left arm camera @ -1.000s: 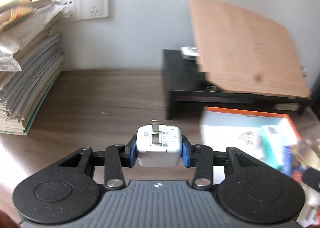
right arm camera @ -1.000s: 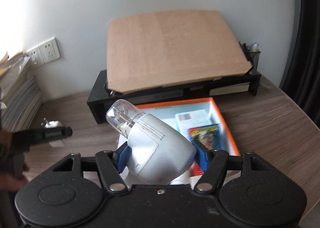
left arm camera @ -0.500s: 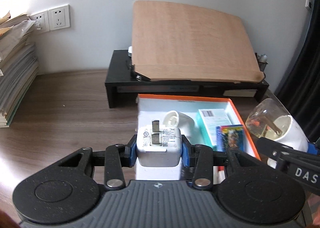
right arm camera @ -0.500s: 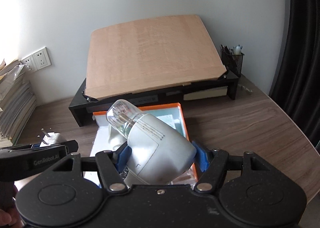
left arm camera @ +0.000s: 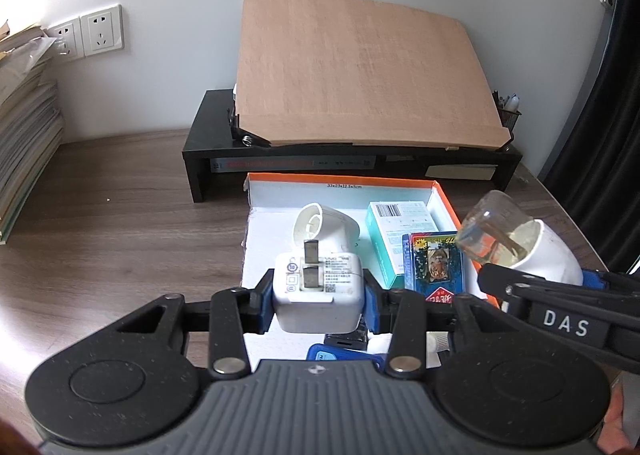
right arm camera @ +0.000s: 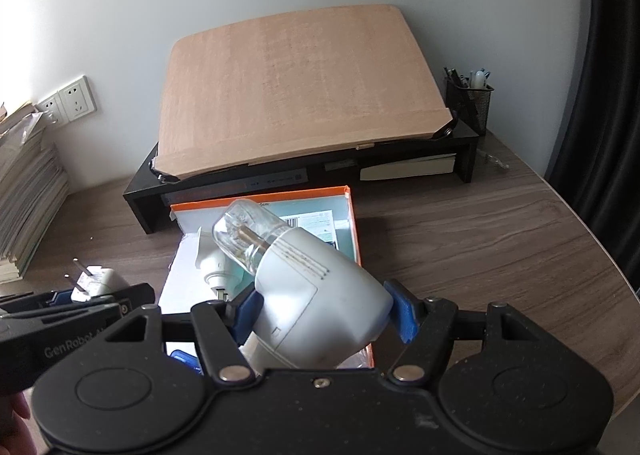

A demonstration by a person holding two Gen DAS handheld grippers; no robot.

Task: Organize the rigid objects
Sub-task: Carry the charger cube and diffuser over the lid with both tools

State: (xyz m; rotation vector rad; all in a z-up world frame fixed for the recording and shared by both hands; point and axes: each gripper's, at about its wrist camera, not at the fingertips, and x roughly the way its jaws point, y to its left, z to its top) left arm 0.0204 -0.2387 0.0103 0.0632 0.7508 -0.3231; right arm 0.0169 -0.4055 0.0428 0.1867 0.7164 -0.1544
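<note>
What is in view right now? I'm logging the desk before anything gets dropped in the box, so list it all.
charger plug: one, white, clamped in the left gripper above the box
light bulb: one, white base with clear glass, clamped in the right gripper
box: one, orange rim and white inside, open on the desk
pipe elbow: one, white, inside the box
carton: one, teal and white, inside the box
card pack: one, blue, inside the box
monitor riser: one, black, behind the box
board: one, light brown, leaning on the riser
pen cup: one, black mesh, on the riser's right end
paper stack: one, at the far left
wall sockets: two, white
left gripper: shut
right gripper: shut
</note>
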